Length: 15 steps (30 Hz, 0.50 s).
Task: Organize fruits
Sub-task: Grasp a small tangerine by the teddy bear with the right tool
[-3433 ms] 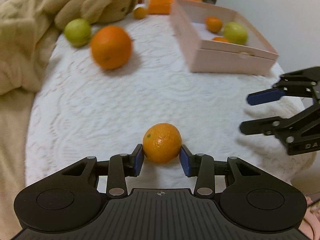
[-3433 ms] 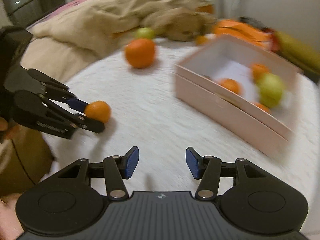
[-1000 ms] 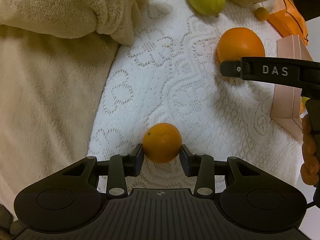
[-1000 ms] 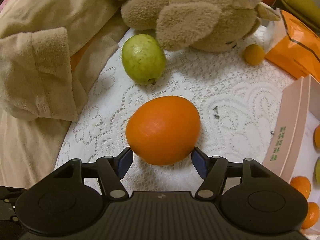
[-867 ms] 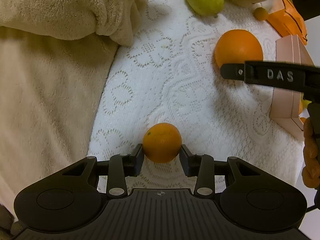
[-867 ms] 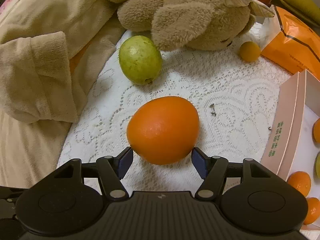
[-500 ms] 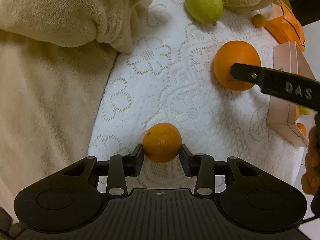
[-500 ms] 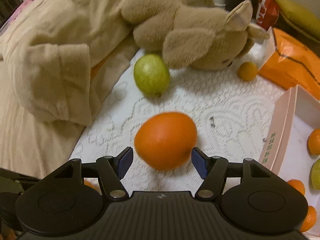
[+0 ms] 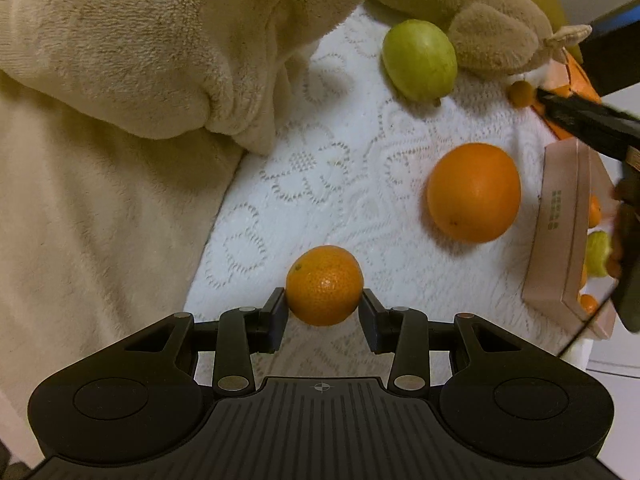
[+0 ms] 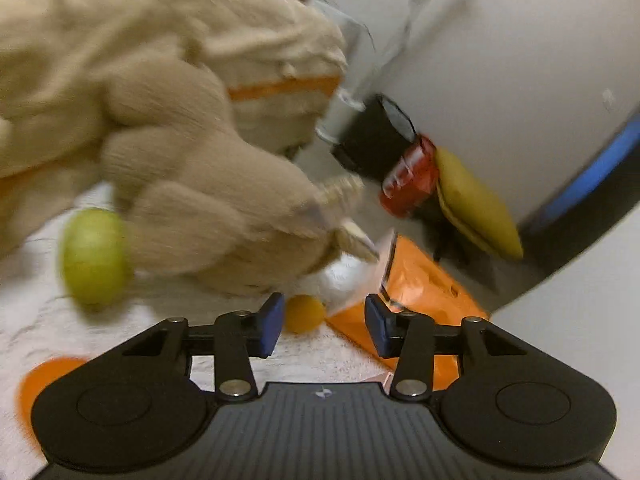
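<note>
**Left gripper holds a mandarin; right gripper lines up on the small fruit by the plush toy**

Nearest in the left wrist view, the left gripper [image 9: 324,312] is closed on a small mandarin [image 9: 324,285], both pads against its sides, above the white lace cloth [image 9: 320,168]. Beyond it and to the right lies the large orange [image 9: 474,192], free on the cloth, with the pink box [image 9: 558,236] just past it, already holding a few fruits. Farther off, a green guava [image 9: 419,65] rests against the plush toy [image 9: 480,20].

In the blurred right wrist view, the right gripper [image 10: 324,330] stands wide and empty. A tiny round orange fruit [image 10: 304,313] sits just ahead, nearer the left finger than the centre, touching the orange packet [image 10: 416,284]. Being round, it offers no long axis; the right gripper is clearly the nearer one. A small shift leftward would likely centre it before closing.
</note>
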### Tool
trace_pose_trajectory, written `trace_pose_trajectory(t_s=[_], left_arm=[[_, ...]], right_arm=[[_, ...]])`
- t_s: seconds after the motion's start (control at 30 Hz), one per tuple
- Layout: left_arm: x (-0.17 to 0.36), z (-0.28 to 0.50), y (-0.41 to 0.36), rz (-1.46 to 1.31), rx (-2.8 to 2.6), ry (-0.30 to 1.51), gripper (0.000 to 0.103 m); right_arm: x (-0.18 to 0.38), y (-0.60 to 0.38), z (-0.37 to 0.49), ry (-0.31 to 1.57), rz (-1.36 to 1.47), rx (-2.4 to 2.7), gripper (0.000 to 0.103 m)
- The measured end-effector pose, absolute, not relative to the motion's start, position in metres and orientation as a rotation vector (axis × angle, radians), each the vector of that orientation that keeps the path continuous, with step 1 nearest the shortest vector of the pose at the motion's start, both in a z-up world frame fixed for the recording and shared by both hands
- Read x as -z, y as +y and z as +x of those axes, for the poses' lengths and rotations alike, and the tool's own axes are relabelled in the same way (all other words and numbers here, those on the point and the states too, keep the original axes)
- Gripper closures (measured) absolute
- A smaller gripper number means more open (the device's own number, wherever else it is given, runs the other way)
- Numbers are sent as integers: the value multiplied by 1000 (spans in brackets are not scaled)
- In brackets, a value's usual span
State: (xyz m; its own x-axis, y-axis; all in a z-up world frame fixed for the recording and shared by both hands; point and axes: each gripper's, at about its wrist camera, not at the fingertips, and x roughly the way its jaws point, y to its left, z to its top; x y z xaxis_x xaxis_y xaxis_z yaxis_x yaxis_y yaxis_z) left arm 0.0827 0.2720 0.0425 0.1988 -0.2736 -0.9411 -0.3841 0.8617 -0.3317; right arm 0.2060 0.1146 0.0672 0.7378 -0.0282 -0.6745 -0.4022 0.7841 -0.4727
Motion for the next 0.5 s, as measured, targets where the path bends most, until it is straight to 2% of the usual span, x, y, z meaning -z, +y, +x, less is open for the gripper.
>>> trace_pose_trajectory(t_s=[0.13,0.33,0.4,0.5], left_arm=[[-40,83,277,-588,-82,1375,60],[-42,77,277,-568,-78,1350,60],[-43,75,273,-554,-82,1333,60],[-46,72,264,-525,-83,1313,60]], right_arm=[[-40,105,242,866,-592,-235,61],[-16,106,263,899,-611,-232,61],[-13,107,267,878,-600,-233,69],[-18,103,264,876,-562,-257,70]])
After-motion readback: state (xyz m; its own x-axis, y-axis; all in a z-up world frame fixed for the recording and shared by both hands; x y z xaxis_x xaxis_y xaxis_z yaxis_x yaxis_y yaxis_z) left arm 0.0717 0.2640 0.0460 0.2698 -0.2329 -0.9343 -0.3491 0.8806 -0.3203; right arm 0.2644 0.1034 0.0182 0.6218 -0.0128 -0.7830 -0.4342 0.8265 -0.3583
